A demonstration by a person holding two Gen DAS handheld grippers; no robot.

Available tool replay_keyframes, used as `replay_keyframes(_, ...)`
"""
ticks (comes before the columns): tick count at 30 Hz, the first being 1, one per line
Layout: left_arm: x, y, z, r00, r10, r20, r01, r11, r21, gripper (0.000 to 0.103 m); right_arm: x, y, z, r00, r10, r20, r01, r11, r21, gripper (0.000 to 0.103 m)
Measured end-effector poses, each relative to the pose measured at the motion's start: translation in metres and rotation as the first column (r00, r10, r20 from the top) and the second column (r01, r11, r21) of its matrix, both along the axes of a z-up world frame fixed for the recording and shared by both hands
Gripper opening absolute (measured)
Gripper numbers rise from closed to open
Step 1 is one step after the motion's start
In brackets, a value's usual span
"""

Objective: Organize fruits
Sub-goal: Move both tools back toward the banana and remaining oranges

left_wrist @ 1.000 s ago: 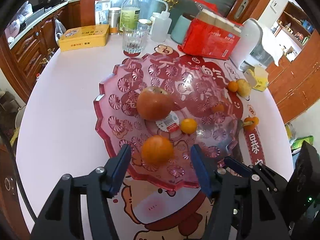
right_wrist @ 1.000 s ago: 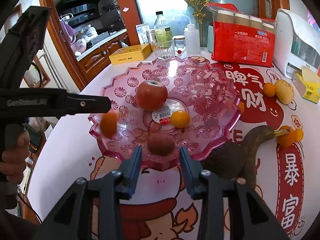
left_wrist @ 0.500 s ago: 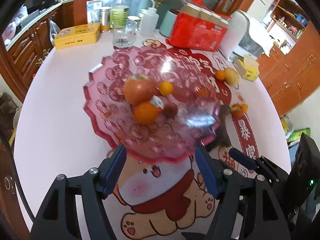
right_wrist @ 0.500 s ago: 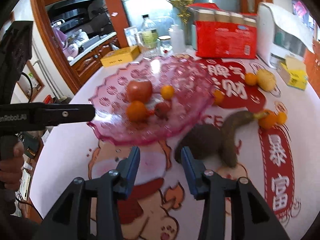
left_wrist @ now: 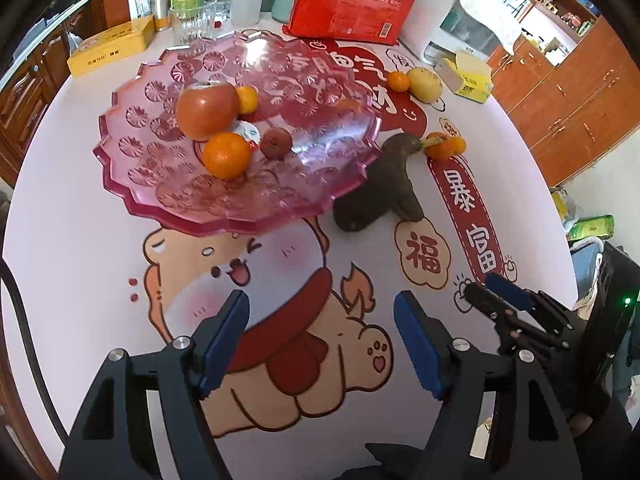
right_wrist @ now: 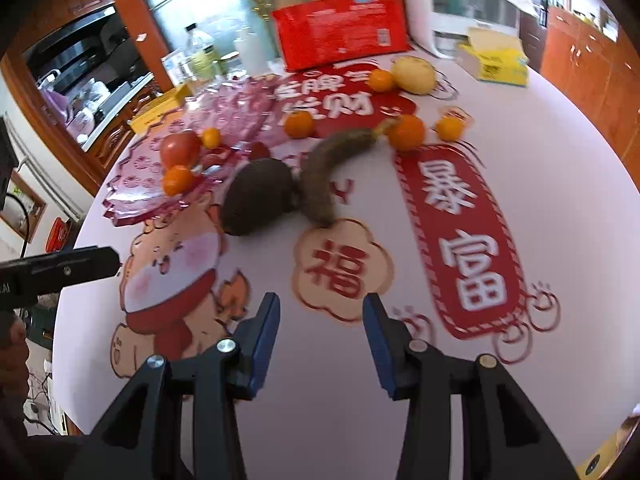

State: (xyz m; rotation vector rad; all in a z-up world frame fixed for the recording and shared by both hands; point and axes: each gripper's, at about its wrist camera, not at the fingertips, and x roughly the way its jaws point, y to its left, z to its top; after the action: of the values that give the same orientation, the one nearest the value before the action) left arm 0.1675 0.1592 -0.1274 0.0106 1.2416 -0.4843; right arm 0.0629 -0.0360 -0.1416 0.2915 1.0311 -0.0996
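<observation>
A pink glass plate (left_wrist: pixel 160 200) holds a red apple (left_wrist: pixel 206 110), an orange (left_wrist: pixel 226 155), a small dark red fruit (left_wrist: pixel 276 142) and a small tangerine (left_wrist: pixel 247 99). Beside the plate on the mat lie a dark avocado (right_wrist: pixel 258 196) and a browned banana (right_wrist: pixel 324 176). Tangerines (right_wrist: pixel 406 131) and a yellow fruit (right_wrist: pixel 413 74) lie farther back. My left gripper (left_wrist: pixel 322 300) hovers over the mat short of the plate, its jaws opening with nothing between them. My right gripper (right_wrist: pixel 321 300) stands open and empty, short of the avocado and banana.
At the back stand a red pack of paper cups (left_wrist: pixel 344 8), a drinking glass (left_wrist: pixel 190 24), a yellow tin (left_wrist: pixel 112 50), bottles, a white appliance (left_wrist: pixel 452 20) and a yellow box (left_wrist: pixel 466 76). The round table's edge curves close on both sides.
Both grippers have pulled back from the plate toward the near edge. The orange and the small dark red fruit that sat between their jaws now lie on the plate. The left jaws have widened.
</observation>
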Motion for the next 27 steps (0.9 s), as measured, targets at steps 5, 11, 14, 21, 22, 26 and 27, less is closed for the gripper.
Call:
replay_keyframes(5, -0.005, -0.013, -0.004, 0.998, 0.056, -0.008, -0.056, 0.998, 0.018, 0.078, -0.007, -0.03, 0.001, 0.999, 0.029, -0.036, -0.03, 1.0, -0.007, 0.043)
replay_keyframes(11, -0.011, -0.036, -0.002, 0.993, 0.117, -0.012, -0.117, 0.993, 0.019, 0.082, -0.004, -0.068, 0.011, 0.99, 0.124, -0.074, -0.128, 0.99, -0.059, 0.043)
replay_keyframes(14, -0.014, -0.052, 0.001, 0.991, 0.132, -0.006, -0.132, 0.991, 0.018, 0.084, 0.0, -0.089, 0.017, 0.982, 0.169, -0.081, -0.175, 0.981, -0.078, 0.044)
replay_keyframes(21, -0.011, -0.098, 0.004, 0.989, 0.145, 0.015, -0.146, 0.988, 0.044, 0.084, 0.019, -0.132, 0.027, 0.952, 0.29, -0.093, -0.3, 0.947, -0.112, 0.049)
replay_keyframes(22, -0.009, -0.106, 0.005, 0.989, 0.145, 0.017, -0.145, 0.988, 0.046, 0.084, 0.024, -0.14, 0.028, 0.945, 0.311, -0.097, -0.322, 0.939, -0.124, 0.051)
replay_keyframes(26, -0.001, -0.132, 0.009, 0.988, 0.145, 0.047, -0.148, 0.986, 0.073, 0.084, 0.039, -0.16, 0.035, 0.914, 0.393, -0.101, -0.405, 0.899, -0.167, 0.052)
replay_keyframes(27, 0.003, -0.137, 0.01, 0.988, 0.143, 0.052, -0.147, 0.986, 0.076, 0.084, 0.043, -0.164, 0.036, 0.905, 0.414, -0.102, -0.426, 0.889, -0.171, 0.052)
